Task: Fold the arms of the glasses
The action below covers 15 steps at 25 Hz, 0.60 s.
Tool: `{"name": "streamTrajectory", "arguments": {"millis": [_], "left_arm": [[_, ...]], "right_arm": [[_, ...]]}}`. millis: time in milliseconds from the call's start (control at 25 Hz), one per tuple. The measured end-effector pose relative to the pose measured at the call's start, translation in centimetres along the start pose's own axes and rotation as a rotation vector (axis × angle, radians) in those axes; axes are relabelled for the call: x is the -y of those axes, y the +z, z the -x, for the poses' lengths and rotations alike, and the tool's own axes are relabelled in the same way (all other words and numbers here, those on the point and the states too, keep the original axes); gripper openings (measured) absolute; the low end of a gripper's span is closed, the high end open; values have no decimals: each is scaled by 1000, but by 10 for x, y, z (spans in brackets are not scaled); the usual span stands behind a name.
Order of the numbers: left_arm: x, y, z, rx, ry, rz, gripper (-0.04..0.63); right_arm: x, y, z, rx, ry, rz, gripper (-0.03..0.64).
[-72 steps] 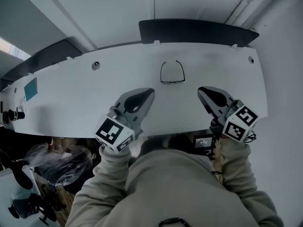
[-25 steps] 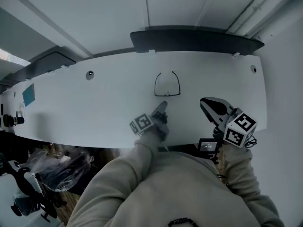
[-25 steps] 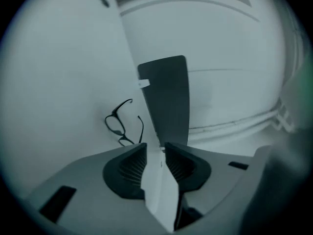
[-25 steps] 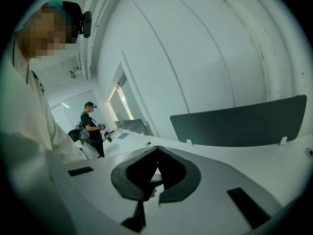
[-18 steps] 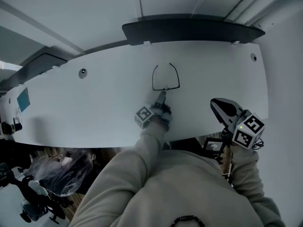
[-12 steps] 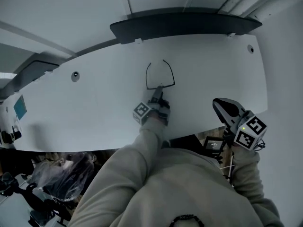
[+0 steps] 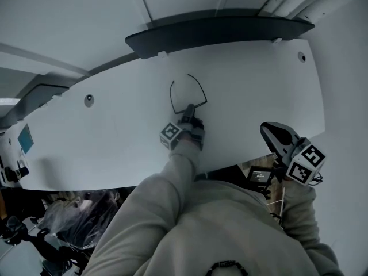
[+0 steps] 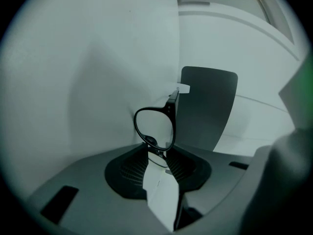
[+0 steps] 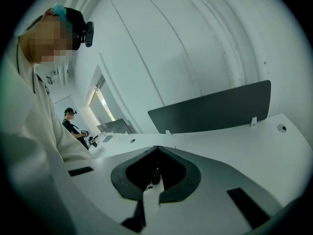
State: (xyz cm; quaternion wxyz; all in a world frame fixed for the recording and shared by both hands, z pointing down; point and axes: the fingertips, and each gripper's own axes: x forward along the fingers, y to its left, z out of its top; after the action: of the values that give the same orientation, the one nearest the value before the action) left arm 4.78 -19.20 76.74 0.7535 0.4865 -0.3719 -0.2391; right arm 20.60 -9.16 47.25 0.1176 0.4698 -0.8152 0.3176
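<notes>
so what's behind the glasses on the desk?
Bare white desk, then a dark divider panel along its far edge. Nothing else lies between the glasses and the panel. The panel hides whatever sits right behind it.

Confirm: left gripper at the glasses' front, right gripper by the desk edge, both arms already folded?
Not folded: the head view shows both arms of the glasses spread open on the desk. Rest holds: left gripper at the front, jaws just closing with the frame between them; right gripper by the edge.
</notes>
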Motion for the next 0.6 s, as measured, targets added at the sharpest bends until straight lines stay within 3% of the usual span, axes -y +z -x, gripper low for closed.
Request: {"name": "streamTrajectory", "arguments": {"millis": [80, 120, 360, 600], "left_arm": [[-1, 4, 2, 5, 11, -3, 38], [-2, 6, 4, 7, 17, -5, 28], [2, 16, 12, 7, -11, -15, 21], [37, 7, 18, -68, -81, -104, 21]], "right_arm": [[0, -5, -2, -5, 3, -9, 20], [-1, -6, -3, -7, 6, -12, 20], [-5, -7, -6, -19, 20, 0, 20], [-11, -3, -9, -5, 37, 13, 20]]}}
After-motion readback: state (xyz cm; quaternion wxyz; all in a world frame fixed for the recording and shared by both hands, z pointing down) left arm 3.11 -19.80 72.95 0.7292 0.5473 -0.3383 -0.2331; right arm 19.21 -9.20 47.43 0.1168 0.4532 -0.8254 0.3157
